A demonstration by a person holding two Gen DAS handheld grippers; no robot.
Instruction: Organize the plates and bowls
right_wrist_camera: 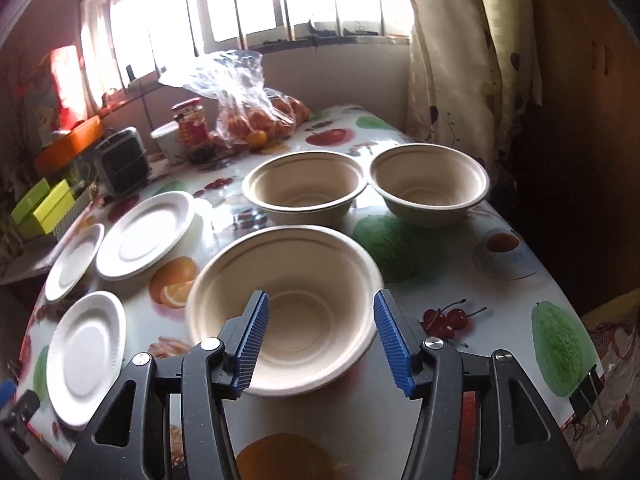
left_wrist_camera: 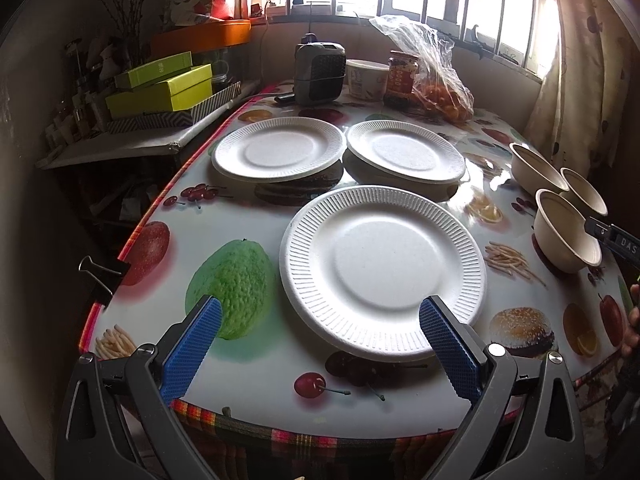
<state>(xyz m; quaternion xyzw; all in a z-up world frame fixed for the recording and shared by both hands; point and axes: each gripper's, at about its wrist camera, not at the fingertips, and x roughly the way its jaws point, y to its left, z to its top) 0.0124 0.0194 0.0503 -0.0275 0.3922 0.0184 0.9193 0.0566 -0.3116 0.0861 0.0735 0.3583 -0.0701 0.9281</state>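
The left tongs (left_wrist_camera: 320, 350) are held wide apart and empty above the near edge of the desk (left_wrist_camera: 248, 216), which is covered with a fruit-printed cloth. The near plate (left_wrist_camera: 382, 270), white with a ribbed rim, lies flat just ahead of them; its near rim is overlapped in view by the right blue pad, while the left pad is seen over a printed green fruit beside the plate. Two more plates are set farther back, the left plate (left_wrist_camera: 278, 148) and the right plate (left_wrist_camera: 406, 150), close together, edges almost meeting. The right tongs (right_wrist_camera: 320, 340) are likewise spread and grip nothing; the near bowl (right_wrist_camera: 286, 308), beige and upright, sits directly before them, its near rim seen between the two pads, and whether a pad touches it cannot be told. Behind it two further bowls stand side by side, the back-left bowl (right_wrist_camera: 304, 186) and the back-right bowl (right_wrist_camera: 430, 184), rims nearly touching. In the left wrist view the letters "DAS" are read on the dark body of the right tool at the frame's right edge. A jar (left_wrist_camera: 400, 78) with a red label stands at the desk's far end, its writing too small to be read.
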